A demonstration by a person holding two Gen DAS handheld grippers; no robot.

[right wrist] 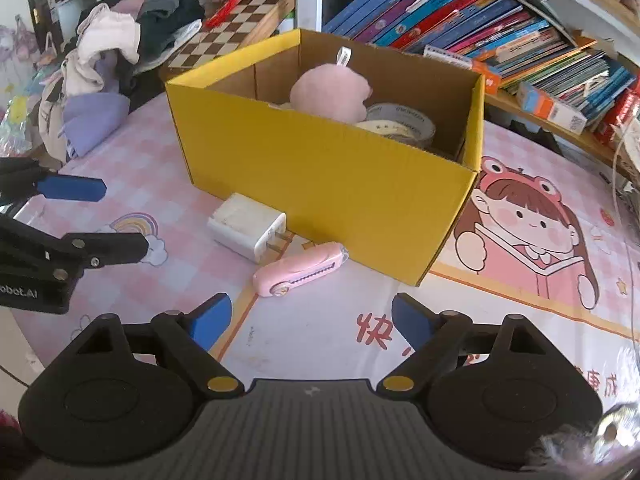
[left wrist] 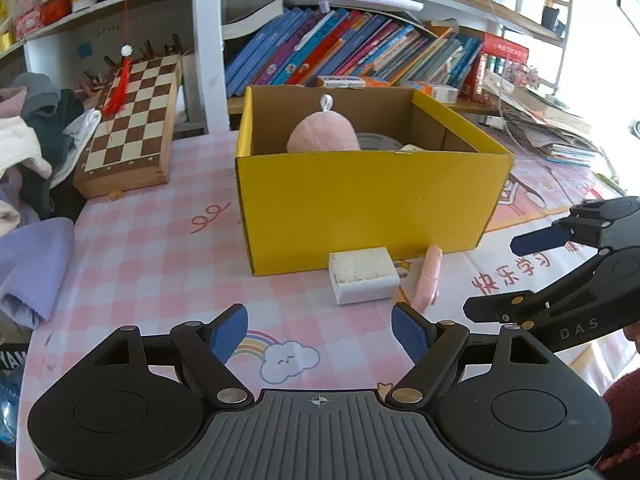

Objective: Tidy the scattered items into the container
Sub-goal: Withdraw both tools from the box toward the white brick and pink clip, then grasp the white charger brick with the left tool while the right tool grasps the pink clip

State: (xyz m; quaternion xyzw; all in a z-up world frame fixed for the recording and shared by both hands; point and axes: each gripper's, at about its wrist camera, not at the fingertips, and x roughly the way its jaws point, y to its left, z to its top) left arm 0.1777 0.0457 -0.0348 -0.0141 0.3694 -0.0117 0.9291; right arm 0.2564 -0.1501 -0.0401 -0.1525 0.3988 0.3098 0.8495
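Left tool (left wrist: 320, 334) and right tool (right wrist: 311, 322) agape, empty

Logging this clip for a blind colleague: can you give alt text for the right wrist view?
The open right gripper hovers over a pink checked tablecloth, facing a yellow cardboard box that holds a pink plush toy and tape rolls. A white charger plug and a pink utility knife lie outside the box; the open left gripper enters from the left.
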